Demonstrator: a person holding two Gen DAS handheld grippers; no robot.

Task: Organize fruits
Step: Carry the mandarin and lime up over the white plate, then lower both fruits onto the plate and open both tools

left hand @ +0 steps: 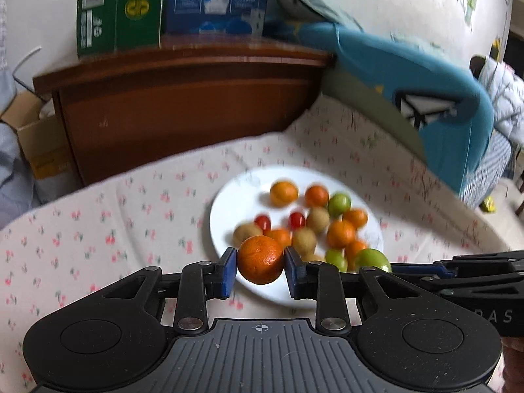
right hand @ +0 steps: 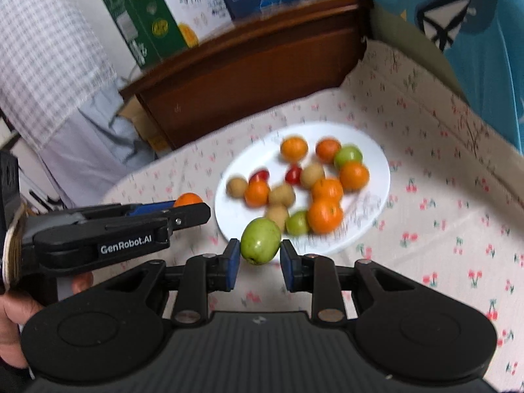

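Note:
A white plate (left hand: 229, 203) (right hand: 376, 150) lies on the cherry-print cloth and carries several oranges, green fruits, brown fruits and two red cherry tomatoes. My left gripper (left hand: 260, 267) is shut on an orange (left hand: 260, 259), lifted above the plate's near rim. My right gripper (right hand: 260, 255) is shut on a green fruit (right hand: 260, 240), held above the plate's near edge. In the right wrist view the left gripper (right hand: 183, 211) reaches in from the left with the orange (right hand: 187, 199) showing at its tip. The right gripper's arm (left hand: 458, 270) crosses the left wrist view at the right.
A brown wooden headboard (left hand: 183, 108) stands behind the cloth, with a green box (left hand: 121, 9) and a blue box (left hand: 216, 0) on top. A blue pillow (left hand: 425, 98) leans at the right. A cardboard box (left hand: 36, 137) sits at the left, beyond the cloth's edge.

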